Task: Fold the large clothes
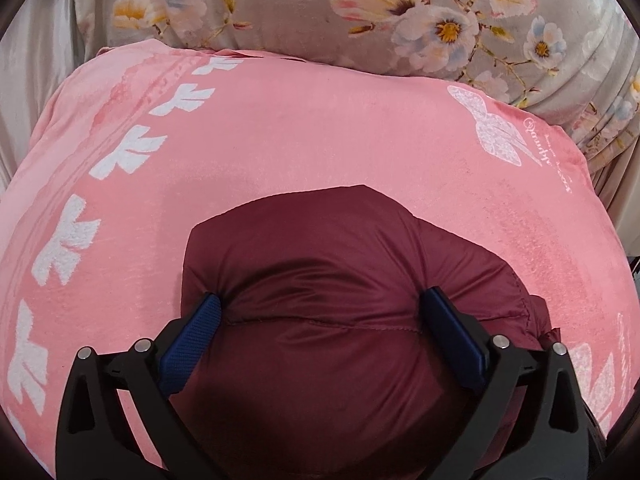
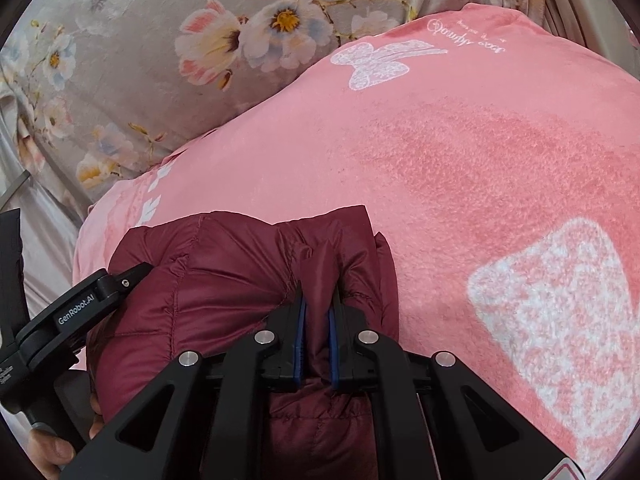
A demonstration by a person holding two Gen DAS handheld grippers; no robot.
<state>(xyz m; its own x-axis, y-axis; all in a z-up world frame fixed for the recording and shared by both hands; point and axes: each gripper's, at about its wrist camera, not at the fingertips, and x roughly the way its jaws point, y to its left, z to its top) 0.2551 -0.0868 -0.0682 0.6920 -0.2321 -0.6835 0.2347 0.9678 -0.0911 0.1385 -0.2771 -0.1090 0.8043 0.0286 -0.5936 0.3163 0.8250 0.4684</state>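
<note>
A maroon puffer jacket (image 1: 320, 264) lies bunched on a pink blanket (image 1: 280, 128). My left gripper (image 1: 320, 308) has its blue-padded jaws wide apart, pressed against both sides of a thick bulge of the jacket. In the right wrist view my right gripper (image 2: 318, 300) is shut on a thin fold of the jacket (image 2: 224, 280), near its right edge. The left gripper's body (image 2: 80, 308) shows at the left of that view, over the jacket.
The pink blanket (image 2: 480, 184) with white butterfly prints covers the surface under the jacket. A grey floral sheet (image 1: 440, 12) lies beyond it, also in the right wrist view (image 2: 140, 60). Pale grey fabric (image 1: 36, 80) hangs at the far left.
</note>
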